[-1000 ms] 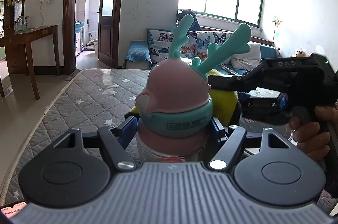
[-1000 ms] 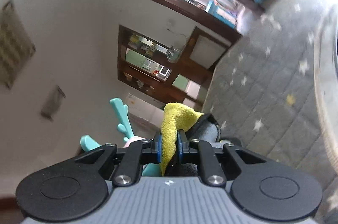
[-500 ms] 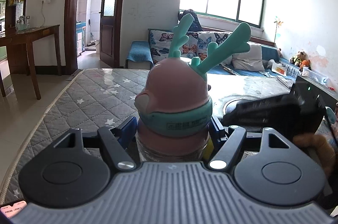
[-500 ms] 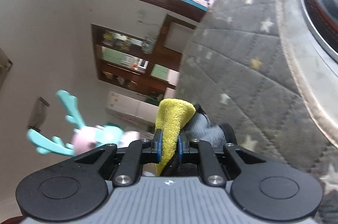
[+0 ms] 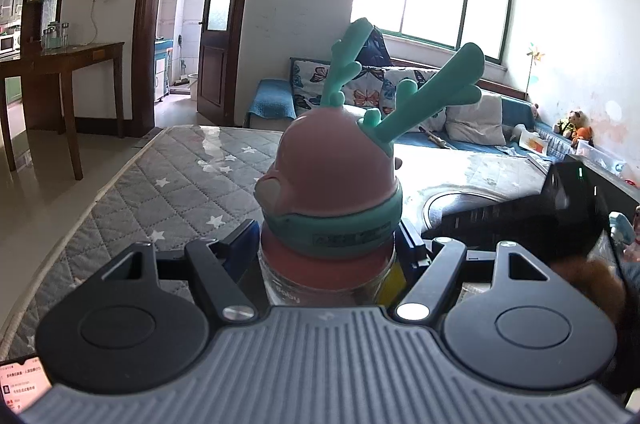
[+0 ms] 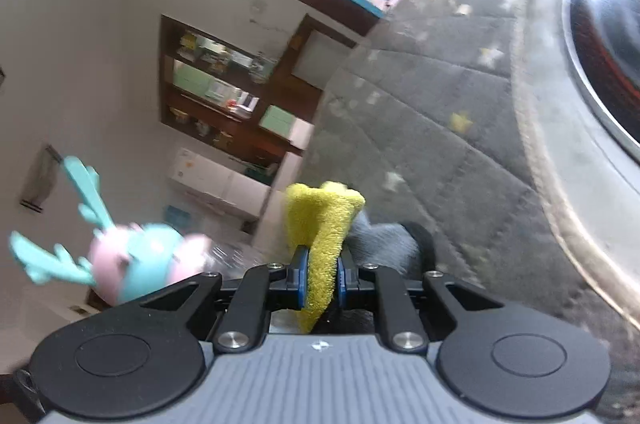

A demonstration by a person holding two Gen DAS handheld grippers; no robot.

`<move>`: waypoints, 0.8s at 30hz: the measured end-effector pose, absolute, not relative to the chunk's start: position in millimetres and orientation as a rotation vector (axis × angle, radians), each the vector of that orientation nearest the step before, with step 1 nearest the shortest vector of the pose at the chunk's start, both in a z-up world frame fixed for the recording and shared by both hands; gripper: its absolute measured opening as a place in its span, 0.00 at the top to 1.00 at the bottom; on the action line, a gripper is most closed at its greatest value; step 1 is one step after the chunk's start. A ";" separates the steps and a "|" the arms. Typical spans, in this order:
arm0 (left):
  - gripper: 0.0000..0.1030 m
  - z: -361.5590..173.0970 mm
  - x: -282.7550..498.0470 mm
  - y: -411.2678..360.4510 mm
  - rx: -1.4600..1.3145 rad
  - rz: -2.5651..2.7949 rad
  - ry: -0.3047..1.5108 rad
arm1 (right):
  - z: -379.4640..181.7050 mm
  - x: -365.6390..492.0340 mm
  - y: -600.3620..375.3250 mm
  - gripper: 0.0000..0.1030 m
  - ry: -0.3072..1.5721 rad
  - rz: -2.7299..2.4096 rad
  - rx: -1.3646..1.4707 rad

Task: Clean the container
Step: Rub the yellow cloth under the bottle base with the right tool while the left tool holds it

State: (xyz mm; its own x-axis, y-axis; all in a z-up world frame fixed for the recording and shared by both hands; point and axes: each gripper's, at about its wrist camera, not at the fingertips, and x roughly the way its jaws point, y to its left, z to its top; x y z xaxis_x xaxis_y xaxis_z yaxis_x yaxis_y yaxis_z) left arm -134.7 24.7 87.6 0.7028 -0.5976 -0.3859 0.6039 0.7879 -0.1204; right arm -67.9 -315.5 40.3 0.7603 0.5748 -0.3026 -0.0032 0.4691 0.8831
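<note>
1. A grey quilted mat [image 5: 132, 192] with white stars covered the work surface, and a sofa [image 5: 472, 120] with butterfly cushions stood under the bright window beyond it.
2. A round metal basin [image 6: 592, 72] lay on the mat at the right edge of the right wrist view.
3. The left gripper [image 5: 326, 248] held its jaws partly apart, clamped on either side of the clear body of a child's bottle [image 5: 332, 184]. The bottle stood upright between them, above the mat, with its pink dome lid, teal collar and teal antlers rising over the fingers.
4. The right gripper [image 6: 319, 282] was closed tight on a folded yellow cloth [image 6: 320, 224], whose free end stuck out past the blue pads, with a grey layer behind it.
5. In the right wrist view the bottle appeared blurred at the lower left, apart from the cloth.
6. A phone screen [image 5: 20, 384] showed in the lower left corner of the left wrist view.
</note>
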 end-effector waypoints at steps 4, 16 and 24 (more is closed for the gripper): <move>0.30 86.8 -139.0 29.7 0.011 -0.670 0.420 | 58.0 -49.5 -314.0 0.87 0.601 0.465 1.065; 0.30 86.0 -149.4 32.0 0.019 -0.686 0.409 | 51.3 3.3 -297.3 0.87 0.690 0.563 1.175; 0.30 85.4 -151.5 32.3 0.008 -0.671 0.413 | 20.8 0.1 -302.1 0.87 0.755 0.472 1.140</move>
State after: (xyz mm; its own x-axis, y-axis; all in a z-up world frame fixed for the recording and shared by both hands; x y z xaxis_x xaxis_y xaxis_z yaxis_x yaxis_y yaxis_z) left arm -151.5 32.2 85.4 0.7053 -0.6023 -0.3738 0.6055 0.7861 -0.1241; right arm 0.1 -302.1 20.8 0.6681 0.6839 -0.2929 0.0369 0.3628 0.9311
